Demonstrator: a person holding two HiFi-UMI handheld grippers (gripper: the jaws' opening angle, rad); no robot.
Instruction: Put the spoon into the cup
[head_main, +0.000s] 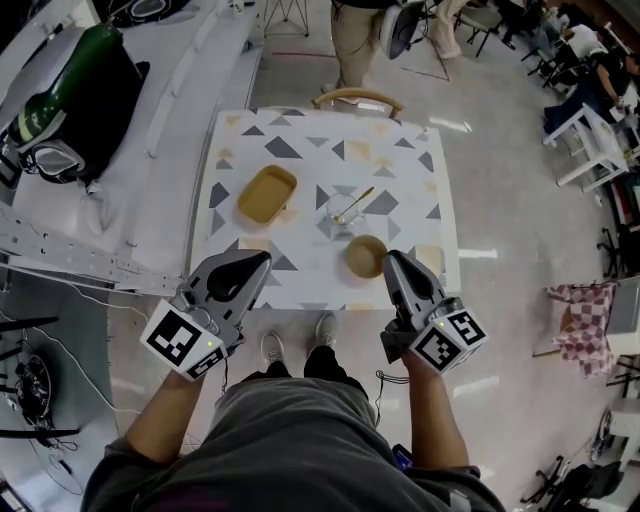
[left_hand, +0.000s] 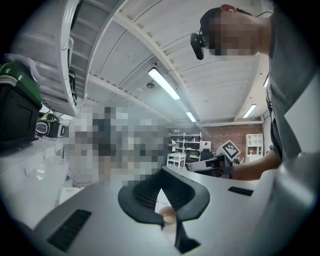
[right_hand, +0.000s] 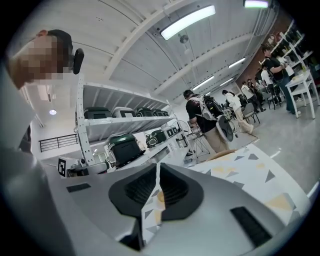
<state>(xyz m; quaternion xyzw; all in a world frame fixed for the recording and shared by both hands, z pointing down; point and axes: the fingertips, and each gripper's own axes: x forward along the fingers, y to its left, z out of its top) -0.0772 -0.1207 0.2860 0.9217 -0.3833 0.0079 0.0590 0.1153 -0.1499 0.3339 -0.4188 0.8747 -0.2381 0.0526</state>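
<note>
On the triangle-patterned table (head_main: 300, 130) stands a clear glass cup (head_main: 343, 212), and a gold spoon (head_main: 354, 204) leans in it, handle slanting up to the right. A brown bowl (head_main: 366, 256) sits just nearer, and a yellow tray (head_main: 266, 194) lies to the left. My left gripper (head_main: 262, 260) hovers over the table's near edge, shut and holding nothing. My right gripper (head_main: 393, 260) is beside the bowl's right rim, also shut with nothing in it. In the left gripper view the left gripper (left_hand: 162, 192) points up at the ceiling. The right gripper (right_hand: 156, 185) points along the table (right_hand: 250, 170).
A wooden chair back (head_main: 357, 99) stands at the table's far edge, with a person (head_main: 355, 40) beyond it. White shelving holding a green-black case (head_main: 80, 90) runs along the left. A white stool (head_main: 595, 140) and a checkered cloth (head_main: 580, 315) are on the right.
</note>
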